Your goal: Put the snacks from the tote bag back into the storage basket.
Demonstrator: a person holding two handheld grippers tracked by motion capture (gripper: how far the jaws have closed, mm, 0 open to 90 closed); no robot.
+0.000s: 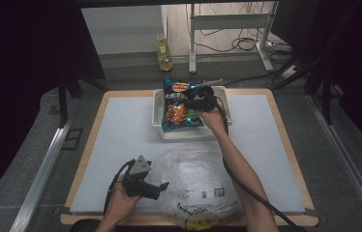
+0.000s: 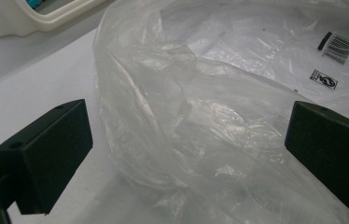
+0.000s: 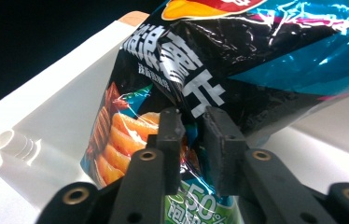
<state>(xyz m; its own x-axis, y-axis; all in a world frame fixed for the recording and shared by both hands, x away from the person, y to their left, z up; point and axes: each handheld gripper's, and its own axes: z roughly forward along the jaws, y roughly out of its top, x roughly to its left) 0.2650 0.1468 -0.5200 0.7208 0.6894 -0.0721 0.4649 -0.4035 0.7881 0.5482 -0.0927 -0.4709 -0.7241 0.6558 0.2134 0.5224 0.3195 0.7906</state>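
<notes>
the right tongs (image 3: pixel 192 122) are reaching into the white bin (image 1: pixel 158 108) at the far side of the counter (image 1: pixel 121 145), where a dark blue bag of chips (image 1: pixel 181 104) is lying. in the right gripper view, the jaws are standing a narrow gap apart with a pinched fold of the chip bag sitting between them; the pads are looking slightly parted from the foil, so the grip is looking loose rather than firm. the bag is spreading above and beyond these tongs, its orange chip picture just to their left. the left tongs (image 2: pixel 186 144) are resting near the front edge of the counter, jaws standing wide open. a crumpled clear plastic bag (image 2: pixel 200 116) is lying directly ahead of them and between the jaws, without either pad pressing on it. the bin's corner is showing well beyond these tongs, at the upper left of the left gripper view.
</notes>
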